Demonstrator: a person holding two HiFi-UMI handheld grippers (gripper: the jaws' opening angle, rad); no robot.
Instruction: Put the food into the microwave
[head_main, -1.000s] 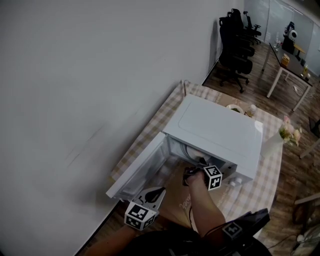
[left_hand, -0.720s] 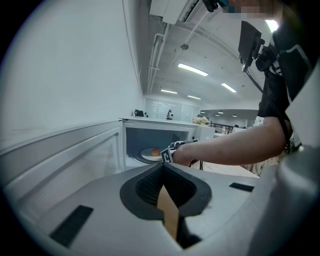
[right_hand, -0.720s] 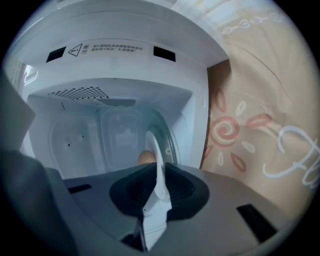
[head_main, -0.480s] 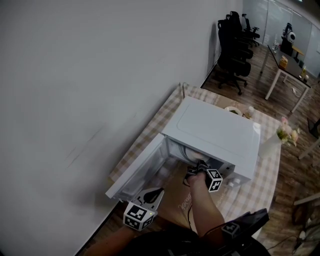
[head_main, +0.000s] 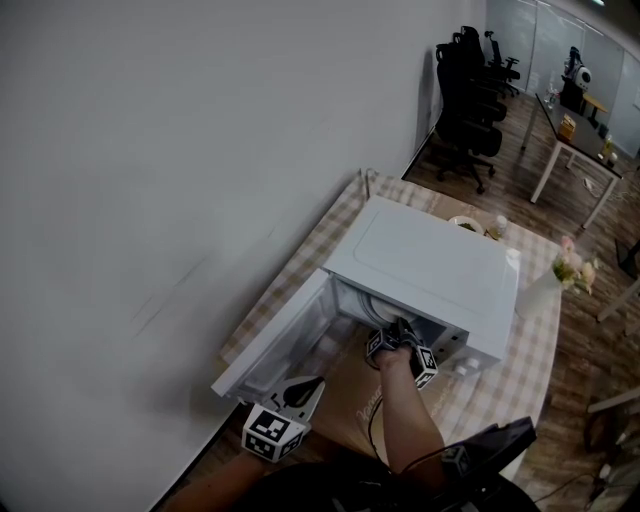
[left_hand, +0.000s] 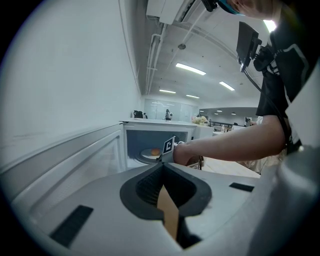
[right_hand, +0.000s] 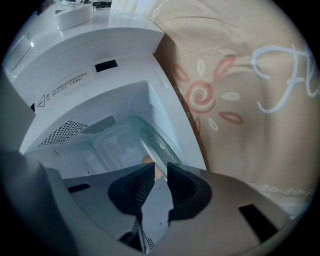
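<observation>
The white microwave (head_main: 430, 260) stands on a checked tablecloth with its door (head_main: 275, 335) swung open to the left. My right gripper (head_main: 398, 338) reaches into the mouth of the microwave. In the right gripper view its jaws (right_hand: 160, 172) stand a little apart; they have just been opening, and nothing is pressed between the pads. Just ahead of them lies a clear glass dish (right_hand: 125, 145) with an orange piece of food (right_hand: 147, 160). The left gripper view shows that food (left_hand: 155, 151) on the dish inside the cavity. My left gripper (head_main: 305, 385) hangs beside the door, its jaws (left_hand: 162, 170) shut and empty.
A tan placemat (head_main: 355, 385) with a flower print lies in front of the microwave. Behind the microwave sit a small bowl (head_main: 466, 223) and a vase of flowers (head_main: 560, 275). The wall runs along the left. Office chairs (head_main: 470, 80) and a desk (head_main: 580, 130) stand further back.
My right gripper has rolled at the microwave's mouth, its marker cube now turned, and it sits slightly further in. The left gripper has stayed beside the door.
</observation>
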